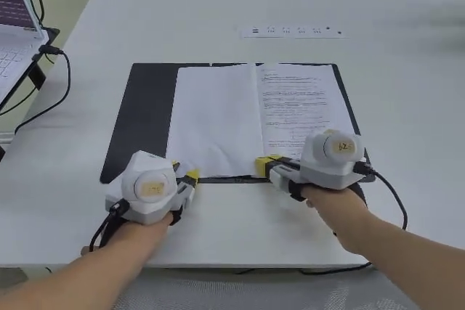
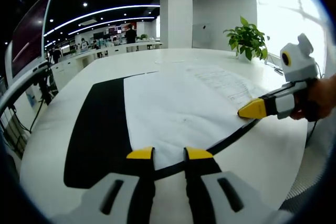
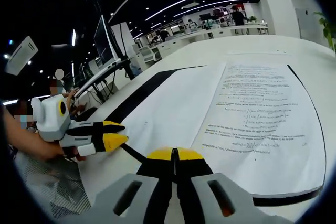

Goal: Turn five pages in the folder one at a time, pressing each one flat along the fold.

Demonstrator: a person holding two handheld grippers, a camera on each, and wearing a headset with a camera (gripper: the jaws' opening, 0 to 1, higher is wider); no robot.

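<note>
Folder [image 1: 145, 121] lies open and flat in the middle of the frame in the head view, black cover showing down its left side. Inside it, a blank page [image 1: 214, 121] on the left and a printed page [image 1: 301, 107] on the right, meeting at the fold. The print is too small to read.

Left tool [image 1: 190, 177] sits at lower left, at the folder's near edge. In the left gripper view its jaws stand a little apart over the bottom of the blank page [image 2: 173, 108]; touching or not, I can't tell.

Right tool [image 1: 263, 166] is at the lower centre, just beside the fold's near end. In the right gripper view its yellow tips [image 3: 176, 153] are pressed together at the bottom of the printed page [image 3: 262, 119]. Whether paper is caught between them is hard to make out.

The right tool and its hand cover the folder's lower right corner.

White table [image 1: 218, 5] all round. A label strip [image 1: 290, 31] lies beyond the folder. At upper left a laptop [image 1: 11, 27] is cut off by the edge, with a cable [image 1: 62, 85] looping from it.
</note>
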